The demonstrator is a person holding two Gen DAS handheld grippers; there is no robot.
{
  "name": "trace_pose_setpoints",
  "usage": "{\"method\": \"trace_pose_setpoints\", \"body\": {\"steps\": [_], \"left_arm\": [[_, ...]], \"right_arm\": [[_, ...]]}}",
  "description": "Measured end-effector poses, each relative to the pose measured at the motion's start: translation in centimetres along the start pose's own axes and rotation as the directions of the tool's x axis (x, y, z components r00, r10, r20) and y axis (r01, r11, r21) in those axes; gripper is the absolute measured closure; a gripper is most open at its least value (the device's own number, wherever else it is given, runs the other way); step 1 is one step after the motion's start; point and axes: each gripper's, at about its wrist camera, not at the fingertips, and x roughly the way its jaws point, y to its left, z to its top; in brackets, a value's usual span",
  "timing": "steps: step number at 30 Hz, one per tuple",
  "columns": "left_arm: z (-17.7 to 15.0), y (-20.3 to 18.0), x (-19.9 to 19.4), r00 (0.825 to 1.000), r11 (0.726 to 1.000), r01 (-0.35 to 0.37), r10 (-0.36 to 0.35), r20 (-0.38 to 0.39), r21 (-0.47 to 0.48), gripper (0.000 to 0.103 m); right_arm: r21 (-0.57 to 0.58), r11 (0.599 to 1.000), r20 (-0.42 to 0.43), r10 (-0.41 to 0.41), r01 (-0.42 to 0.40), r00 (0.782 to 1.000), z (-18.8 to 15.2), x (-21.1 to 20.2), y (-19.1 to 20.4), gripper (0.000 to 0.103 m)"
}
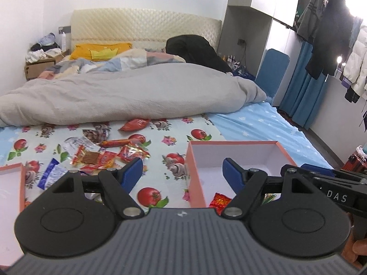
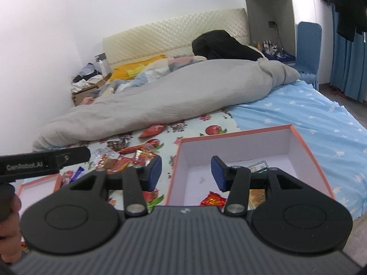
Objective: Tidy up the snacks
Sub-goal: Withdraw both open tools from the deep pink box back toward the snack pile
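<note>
Several snack packets (image 1: 107,155) lie scattered on the fruit-print cloth (image 1: 160,142) on the bed, among them a red sausage stick (image 1: 115,143) and a red bag (image 1: 135,124) near the duvet. An orange-rimmed white box (image 1: 236,158) stands to the right with a red packet (image 1: 219,202) inside. My left gripper (image 1: 182,174) hovers open and empty above the cloth and the box's left wall. In the right wrist view my right gripper (image 2: 186,174) is open and empty over the same box (image 2: 231,151), which holds a red packet (image 2: 212,199) and others partly hidden.
A second orange-rimmed box (image 1: 11,183) sits at the left edge. A grey duvet (image 1: 128,94) covers the far half of the bed. Blue star sheet (image 1: 259,128) lies right of the cloth. Hanging clothes (image 1: 332,36) and blue curtains stand at the right.
</note>
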Motion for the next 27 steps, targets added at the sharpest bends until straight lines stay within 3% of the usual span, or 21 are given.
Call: {"method": "trace_pose_setpoints", "body": {"steps": [13,27], "left_arm": [[-4.0,4.6,-6.6,0.998,0.998,-0.052,0.054,0.036,-0.046,0.023],[-8.4,8.2,-9.4,0.994,0.987,-0.110,0.111,0.008,-0.121,0.023]], "right_arm": [[-0.033,0.997,0.014,0.074,-0.073,0.997,-3.4,-3.0,5.4,0.053],[-0.092,0.986,-0.031,0.139,-0.141,0.990,-7.6,-3.9,8.7,0.053]]}}
